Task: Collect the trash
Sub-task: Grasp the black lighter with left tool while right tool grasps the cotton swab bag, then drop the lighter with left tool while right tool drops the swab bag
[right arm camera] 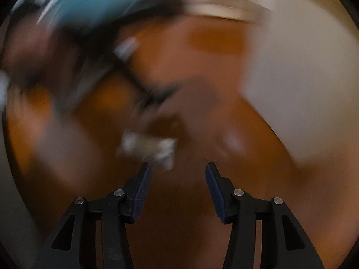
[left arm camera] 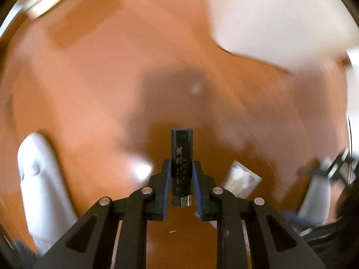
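In the left wrist view my left gripper [left arm camera: 181, 163] is shut on a narrow black packet [left arm camera: 181, 154] with pale printed characters. It holds the packet upright above a brown wooden floor [left arm camera: 89, 89]. A clear crumpled wrapper [left arm camera: 242, 180] lies on the floor just right of the fingers. In the right wrist view my right gripper [right arm camera: 178, 165] is open and empty. A blurred whitish crumpled wrapper [right arm camera: 149, 148] lies just ahead of its left fingertip [right arm camera: 144, 172]. Both views are smeared by motion.
A large white object [left arm camera: 280, 22] fills the upper right of the left wrist view, and a white shape [left arm camera: 38, 179] stands at the lower left. In the right wrist view a pale surface [right arm camera: 303, 78] is on the right and a blurred teal shape [right arm camera: 89, 4] at the top left.
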Demonstrator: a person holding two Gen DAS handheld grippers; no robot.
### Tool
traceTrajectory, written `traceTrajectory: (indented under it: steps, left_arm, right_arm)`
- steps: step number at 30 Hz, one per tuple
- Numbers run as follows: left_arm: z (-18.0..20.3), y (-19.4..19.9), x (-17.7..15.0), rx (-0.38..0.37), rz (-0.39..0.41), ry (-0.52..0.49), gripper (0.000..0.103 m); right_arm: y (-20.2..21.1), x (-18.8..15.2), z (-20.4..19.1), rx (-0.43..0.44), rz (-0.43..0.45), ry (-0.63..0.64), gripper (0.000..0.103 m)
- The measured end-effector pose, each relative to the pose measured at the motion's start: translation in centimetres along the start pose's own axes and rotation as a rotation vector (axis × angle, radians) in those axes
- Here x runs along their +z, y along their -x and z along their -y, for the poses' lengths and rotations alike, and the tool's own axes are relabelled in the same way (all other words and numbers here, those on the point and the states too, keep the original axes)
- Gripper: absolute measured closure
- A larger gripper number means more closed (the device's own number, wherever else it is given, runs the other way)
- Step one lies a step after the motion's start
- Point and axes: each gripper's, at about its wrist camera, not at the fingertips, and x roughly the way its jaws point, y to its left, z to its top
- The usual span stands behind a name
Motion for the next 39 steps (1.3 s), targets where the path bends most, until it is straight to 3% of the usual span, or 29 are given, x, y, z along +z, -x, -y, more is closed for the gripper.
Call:
traceTrajectory:
  steps: [4,7,12,15,17,22,24,25,33,35,39]
  left_arm:
    - [-2.0,-0.1,0.0,0.007,0.003,0.067,0.085]
    - [-1.9,-0.2,0.2,-0.004,0.009,0.050,0.085]
    - [-2.6,-0.7,0.6,-0.033,0.000,0.028,0.085]
    - [-3.3,-1.3,0.4,-0.037,-0.004,0.046,0.085]
    - [-3.4,-0.9,0.5,-0.029,0.000,0.049,0.085]
    - [-3.1,-0.3,-0.1,-0.012,0.021,0.047,0.085]
    - [-1.8,0.6,-0.2,0.006,0.033,0.031,0.085]
    - [-1.4,0.6,-0.1,0.016,0.039,0.022,0.085]
    - [1.1,3.7,0.7,0.107,0.125,-0.078,0.085]
    - [2.1,6.1,0.6,0.130,0.184,-0.093,0.085]
    - [6.0,14.1,0.9,0.129,0.400,-0.129,0.085]
  right_arm:
    - [-3.9,2.1,-2.8,0.047,-0.078,0.258,0.050]
    - [-5.9,3.3,-4.2,0.034,-0.130,0.430,0.050]
    - [-7.5,5.0,-4.4,0.032,-0.162,0.520,0.045]
    - [-8.7,6.0,-3.6,0.104,-0.197,0.518,0.045]
    - [-9.1,6.6,-3.1,0.142,-0.230,0.497,0.046]
    - [-8.7,6.4,-2.9,0.177,-0.223,0.470,0.068]
    - [-8.2,5.5,-2.8,0.171,-0.209,0.454,0.087]
    - [-8.1,5.6,-3.0,0.160,-0.203,0.447,0.091]
    - [-3.4,2.2,-2.9,0.128,-0.108,0.216,0.093]
    - [-1.7,1.1,-1.5,0.095,-0.072,0.115,0.093]
    - [2.4,-0.2,2.3,0.011,0.030,-0.118,0.093]
